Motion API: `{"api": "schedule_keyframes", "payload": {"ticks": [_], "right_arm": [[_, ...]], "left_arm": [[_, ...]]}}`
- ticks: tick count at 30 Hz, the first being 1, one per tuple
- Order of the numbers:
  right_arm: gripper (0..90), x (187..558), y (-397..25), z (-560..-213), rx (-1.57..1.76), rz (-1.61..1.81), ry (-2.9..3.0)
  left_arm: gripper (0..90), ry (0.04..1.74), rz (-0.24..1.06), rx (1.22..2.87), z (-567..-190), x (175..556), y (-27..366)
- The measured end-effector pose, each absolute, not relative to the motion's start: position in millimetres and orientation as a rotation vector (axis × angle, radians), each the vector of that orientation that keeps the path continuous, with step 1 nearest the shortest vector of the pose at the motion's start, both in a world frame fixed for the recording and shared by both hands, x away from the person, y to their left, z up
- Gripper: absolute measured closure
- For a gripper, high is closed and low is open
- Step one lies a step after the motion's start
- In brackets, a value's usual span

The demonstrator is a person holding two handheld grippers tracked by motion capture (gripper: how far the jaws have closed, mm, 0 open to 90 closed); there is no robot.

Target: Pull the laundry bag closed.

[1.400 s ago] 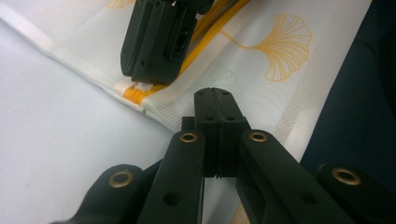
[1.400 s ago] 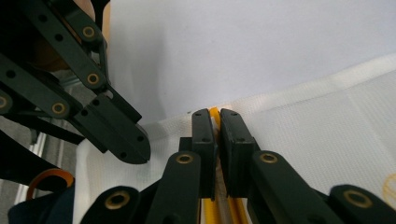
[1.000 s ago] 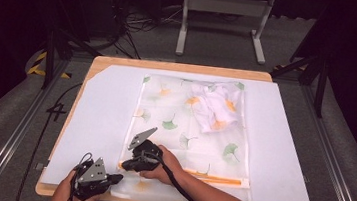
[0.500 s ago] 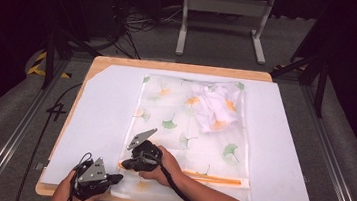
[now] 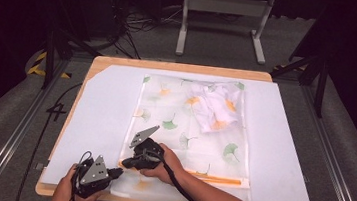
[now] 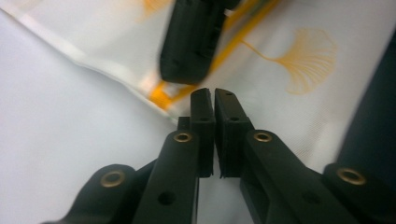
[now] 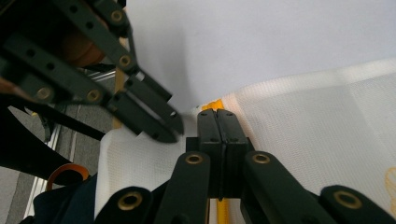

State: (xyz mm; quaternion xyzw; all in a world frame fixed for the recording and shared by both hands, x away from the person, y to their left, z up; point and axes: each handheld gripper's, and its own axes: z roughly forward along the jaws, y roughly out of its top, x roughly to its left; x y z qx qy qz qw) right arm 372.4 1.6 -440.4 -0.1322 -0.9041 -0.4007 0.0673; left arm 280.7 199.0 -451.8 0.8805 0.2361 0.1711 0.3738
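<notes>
Right gripper [image 7: 217, 116] clamped on cloth [image 7: 299, 121] edge; left gripper [image 6: 214, 95] nearly closed, holding nothing.

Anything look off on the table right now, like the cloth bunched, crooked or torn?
One thing: a crumpled white garment sits bunched on the far right part of the ginkgo-print cloth, which otherwise lies flat and square on the white mat. No tear shows. Both the left gripper and right gripper sit at its near left corner.

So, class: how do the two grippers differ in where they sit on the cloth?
The left gripper sits at the cloth's near-left corner; the right gripper sits farther in, by the orange stripe. The left one's jaws show a slit; the right one's press tight. Both are black, hand-held, low on the cloth.
</notes>
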Motion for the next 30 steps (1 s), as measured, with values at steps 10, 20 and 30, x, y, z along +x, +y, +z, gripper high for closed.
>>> {"api": "schedule_keyframes", "payload": {"ticks": [10, 20, 30], "right_arm": [[90.0, 371.2, 5.6, -442.2, -0.365, -1.162, -2.756], [90.0, 369.6, -1.0, -441.9, -0.367, -1.164, -2.755], [90.0, 370.5, -8.4, -440.7, -0.378, -1.156, -2.764]], "left_arm": [[90.0, 0.636, 0.411, 2.269, -457.9, 287.3, 199.4], [90.0, 0.663, 0.406, 2.281, -456.6, 287.6, 197.6], [90.0, 0.669, 0.39, 2.272, -457.0, 288.5, 198.9]]}}
